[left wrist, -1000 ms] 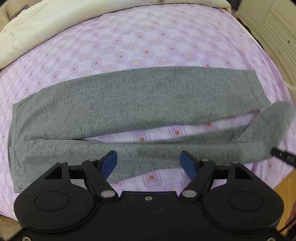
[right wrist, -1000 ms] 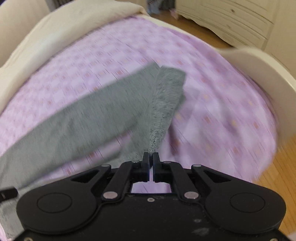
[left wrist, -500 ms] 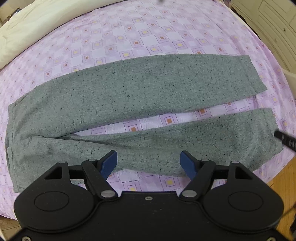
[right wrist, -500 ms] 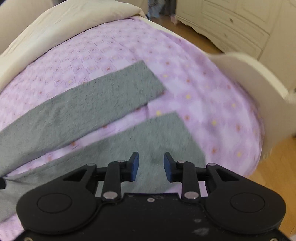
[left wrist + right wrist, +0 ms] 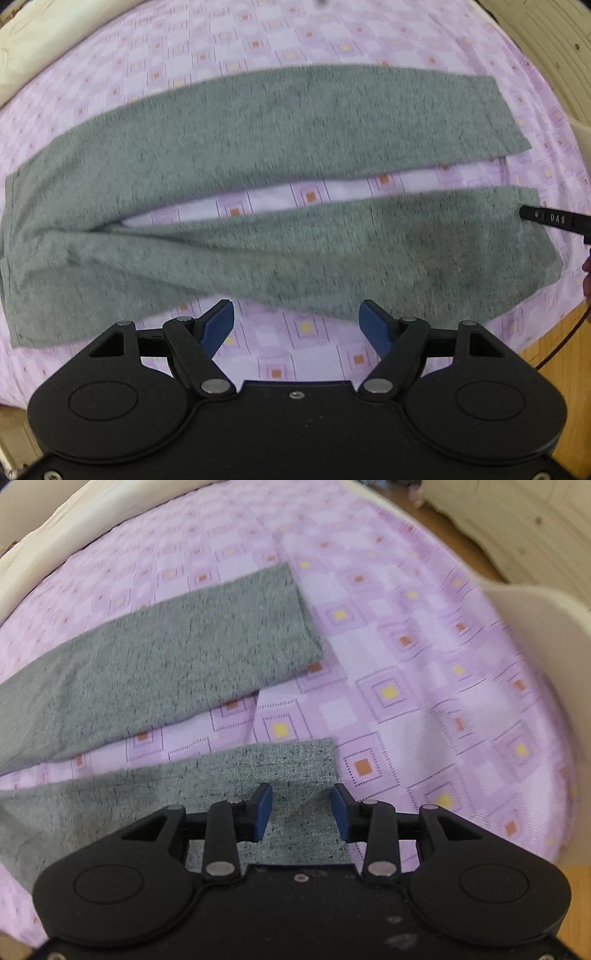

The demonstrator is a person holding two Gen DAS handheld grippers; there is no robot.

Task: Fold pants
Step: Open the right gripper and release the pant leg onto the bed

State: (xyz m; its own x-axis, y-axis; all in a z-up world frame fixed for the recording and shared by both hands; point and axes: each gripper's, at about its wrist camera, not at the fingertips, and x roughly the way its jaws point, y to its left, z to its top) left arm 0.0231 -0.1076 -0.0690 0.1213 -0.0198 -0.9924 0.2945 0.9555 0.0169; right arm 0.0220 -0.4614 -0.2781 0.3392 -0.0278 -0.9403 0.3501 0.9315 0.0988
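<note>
Grey speckled pants (image 5: 280, 155) lie flat on the purple patterned bedspread (image 5: 258, 40), waistband at the left, both legs running to the right with a narrow gap between them. My left gripper (image 5: 297, 325) hangs open above the near edge of the near leg, nothing between its blue pads. In the right wrist view my right gripper (image 5: 302, 810) stands just above the cuff of the near leg (image 5: 291, 771); its jaws are opening and the cloth lies flat below them, not pinched. The far leg (image 5: 177, 635) lies beyond. The right gripper's tip (image 5: 550, 219) shows at the left view's right edge.
A cream pillow or duvet (image 5: 48, 40) lies along the far left of the bed. A cream footboard (image 5: 546, 635) curves round the bed's right end. Wooden floor (image 5: 554, 350) and pale cabinets (image 5: 524, 524) lie beyond the bed.
My right gripper let go of the near leg's cuff, which dropped flat onto the bed, and the gripper sank toward it with jaws widening. The left gripper drifted slightly closer to the pants.
</note>
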